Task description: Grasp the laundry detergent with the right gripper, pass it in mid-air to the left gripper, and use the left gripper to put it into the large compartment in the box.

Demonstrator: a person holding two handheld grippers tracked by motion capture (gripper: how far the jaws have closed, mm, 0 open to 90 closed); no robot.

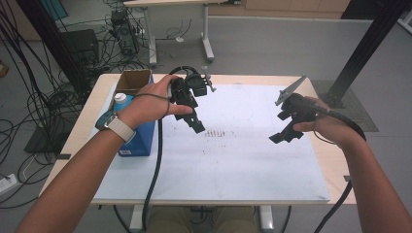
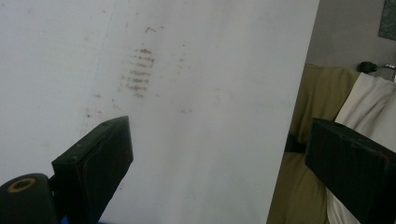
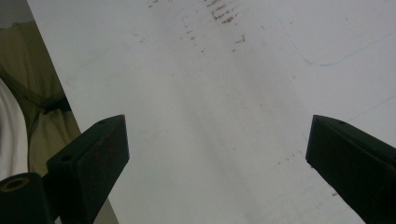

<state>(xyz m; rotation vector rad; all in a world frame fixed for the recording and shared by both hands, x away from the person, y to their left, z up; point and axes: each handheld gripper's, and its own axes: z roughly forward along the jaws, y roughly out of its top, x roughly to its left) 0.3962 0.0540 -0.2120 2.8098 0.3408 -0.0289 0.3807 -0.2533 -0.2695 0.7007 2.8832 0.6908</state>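
Observation:
A person's two hands hold a black gripper each above a white sheet that covers the wooden table. My left gripper hovers over the sheet's left middle, tilted down toward the person; in the left gripper view its jaws stand wide apart with nothing between them. My right gripper hangs over the sheet's right side with a grey three-cornered plate on top. In the right gripper view the jaws are also spread wide and empty. Brown smudge marks lie on the sheet between the two grippers.
A blue carton with a white cap stands at the table's left side, with an open cardboard box behind it. Cables trail from both grippers off the front edge. Cables and a desk's legs crowd the floor beyond the table.

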